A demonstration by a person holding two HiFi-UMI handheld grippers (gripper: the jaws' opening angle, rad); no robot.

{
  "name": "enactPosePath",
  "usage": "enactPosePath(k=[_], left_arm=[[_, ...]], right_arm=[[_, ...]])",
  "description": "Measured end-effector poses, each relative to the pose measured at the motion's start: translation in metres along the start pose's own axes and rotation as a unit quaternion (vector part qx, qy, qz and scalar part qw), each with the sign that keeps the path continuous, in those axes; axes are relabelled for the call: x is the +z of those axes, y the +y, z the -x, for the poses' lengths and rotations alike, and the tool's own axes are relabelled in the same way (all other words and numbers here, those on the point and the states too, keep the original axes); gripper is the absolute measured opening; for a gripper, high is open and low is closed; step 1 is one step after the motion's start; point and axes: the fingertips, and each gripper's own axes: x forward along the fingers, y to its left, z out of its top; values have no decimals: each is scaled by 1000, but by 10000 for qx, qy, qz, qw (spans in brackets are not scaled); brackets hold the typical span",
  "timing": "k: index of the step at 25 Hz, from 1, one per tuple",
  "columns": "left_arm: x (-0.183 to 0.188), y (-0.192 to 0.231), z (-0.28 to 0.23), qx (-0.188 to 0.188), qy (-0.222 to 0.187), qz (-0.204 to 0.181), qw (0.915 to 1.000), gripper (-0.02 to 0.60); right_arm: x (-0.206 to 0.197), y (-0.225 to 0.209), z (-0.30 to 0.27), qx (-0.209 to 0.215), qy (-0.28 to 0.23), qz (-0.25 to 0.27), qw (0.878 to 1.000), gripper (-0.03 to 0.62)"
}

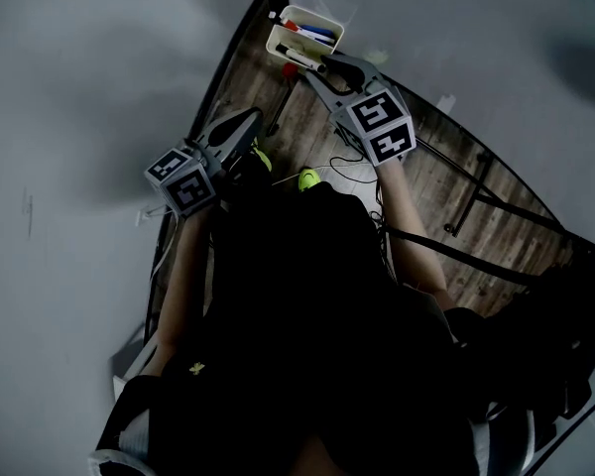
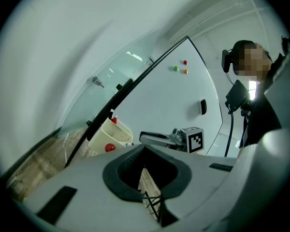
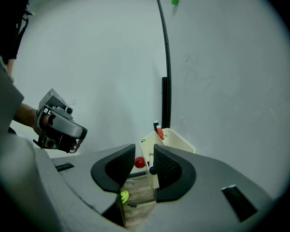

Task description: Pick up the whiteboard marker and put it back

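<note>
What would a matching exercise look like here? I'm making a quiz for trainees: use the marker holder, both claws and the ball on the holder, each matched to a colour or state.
Things:
1. marker holder
2. left claw
3. right claw
4. ball on the holder

Colours or states:
A. red
B. jaws apart
C. cream, with markers inside
D. jaws together

Pairs: 1-C, 2-D, 3-B, 4-A
</note>
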Motion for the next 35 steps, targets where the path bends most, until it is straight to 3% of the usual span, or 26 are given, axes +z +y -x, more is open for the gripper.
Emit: enactPosePath(k=[13, 22, 35], left_arm=[[-25, -22, 16, 351, -55, -21, 9994, 6], [-29, -26, 17, 188, 8, -2, 9998, 6], [-58, -40, 91, -214, 52, 18, 9998, 6]], right_arm=[[-21, 21, 38, 223, -27, -74, 9997, 114], [-30, 35, 43, 242, 59, -249, 9994, 108], [-39, 123, 60, 14, 261, -228, 9994, 97]])
